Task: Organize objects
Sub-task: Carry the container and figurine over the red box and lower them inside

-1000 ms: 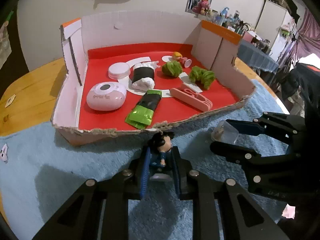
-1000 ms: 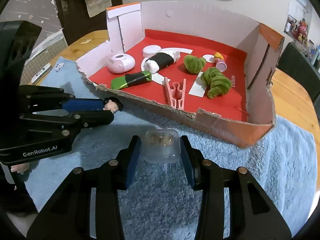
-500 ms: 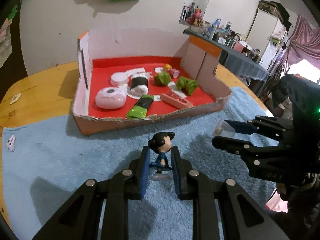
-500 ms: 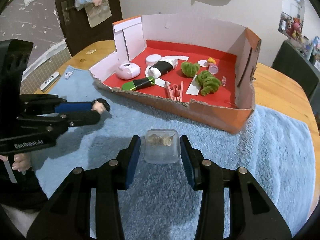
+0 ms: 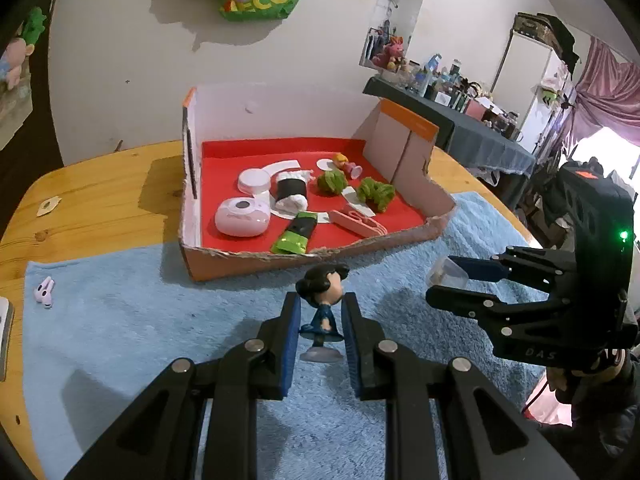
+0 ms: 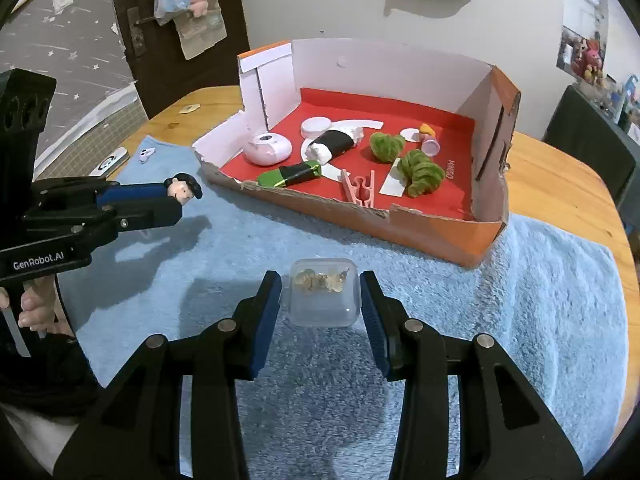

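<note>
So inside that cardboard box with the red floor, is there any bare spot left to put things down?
Yes. The box has bare red along its back wall, and in the right front corner beyond the green fuzzy roll. The middle is crowded: the pink pod, white lid, black-and-white roll, green packet and pink clip lie close together.

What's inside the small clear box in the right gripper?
The clear box, clamped in the right gripper, holds a few small gold-coloured pieces bunched near its far end. What they are is too small to tell, and the blue pads cover its sides.
</note>
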Demonstrator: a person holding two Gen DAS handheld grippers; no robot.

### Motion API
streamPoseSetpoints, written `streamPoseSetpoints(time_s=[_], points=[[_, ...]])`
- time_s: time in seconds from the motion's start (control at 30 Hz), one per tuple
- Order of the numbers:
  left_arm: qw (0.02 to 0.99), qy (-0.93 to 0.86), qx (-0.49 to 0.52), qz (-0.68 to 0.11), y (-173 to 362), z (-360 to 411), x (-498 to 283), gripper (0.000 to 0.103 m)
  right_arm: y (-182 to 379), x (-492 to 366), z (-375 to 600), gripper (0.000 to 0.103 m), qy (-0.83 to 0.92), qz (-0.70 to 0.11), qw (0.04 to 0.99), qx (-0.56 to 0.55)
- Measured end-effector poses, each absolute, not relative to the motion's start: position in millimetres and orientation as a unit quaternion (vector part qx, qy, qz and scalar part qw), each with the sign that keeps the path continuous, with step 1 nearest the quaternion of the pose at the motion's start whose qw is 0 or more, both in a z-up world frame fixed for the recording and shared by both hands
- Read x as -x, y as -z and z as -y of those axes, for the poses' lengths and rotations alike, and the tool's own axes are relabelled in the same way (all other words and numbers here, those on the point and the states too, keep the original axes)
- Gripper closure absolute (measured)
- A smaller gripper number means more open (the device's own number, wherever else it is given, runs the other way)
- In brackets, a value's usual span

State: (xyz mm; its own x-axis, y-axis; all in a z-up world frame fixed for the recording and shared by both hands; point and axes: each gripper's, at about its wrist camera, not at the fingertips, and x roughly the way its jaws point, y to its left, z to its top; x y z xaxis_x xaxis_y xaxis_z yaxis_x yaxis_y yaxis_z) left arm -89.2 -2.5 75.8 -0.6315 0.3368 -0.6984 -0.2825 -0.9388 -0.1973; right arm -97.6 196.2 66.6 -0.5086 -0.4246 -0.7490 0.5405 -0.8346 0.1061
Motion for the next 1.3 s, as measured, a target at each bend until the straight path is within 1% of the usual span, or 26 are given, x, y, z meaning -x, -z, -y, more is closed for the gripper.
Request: streamPoseSetpoints(time_s=[0.47,0.67,1.07,1.3], points=[[0.164,-0.913,0.373,0.022,-102.0,11.2,96.2,0.081,-100.1,101.5,-201.3,0.064,0.879,-0.085,0.276,-0.380],[0.169,-0.915,0.367,0.017,-113.9,7.4,111.6,0.081,-115.4,119.2,-198.6,0.064,0.883,-0.088,0.276,-0.370],[0.152,-0.916,0.370,-0.018,-133.3,-10.0,191.9,0.081,-133.2,206.6,-170.4,0.064,0.877,-0.117,0.252,-0.393],[0.149,-0.903,0.404,0.000,-135.4,-9.0,246.6,0.081,-124.2,255.8,-154.6,0.064,0.862,-0.129,0.232,-0.432]])
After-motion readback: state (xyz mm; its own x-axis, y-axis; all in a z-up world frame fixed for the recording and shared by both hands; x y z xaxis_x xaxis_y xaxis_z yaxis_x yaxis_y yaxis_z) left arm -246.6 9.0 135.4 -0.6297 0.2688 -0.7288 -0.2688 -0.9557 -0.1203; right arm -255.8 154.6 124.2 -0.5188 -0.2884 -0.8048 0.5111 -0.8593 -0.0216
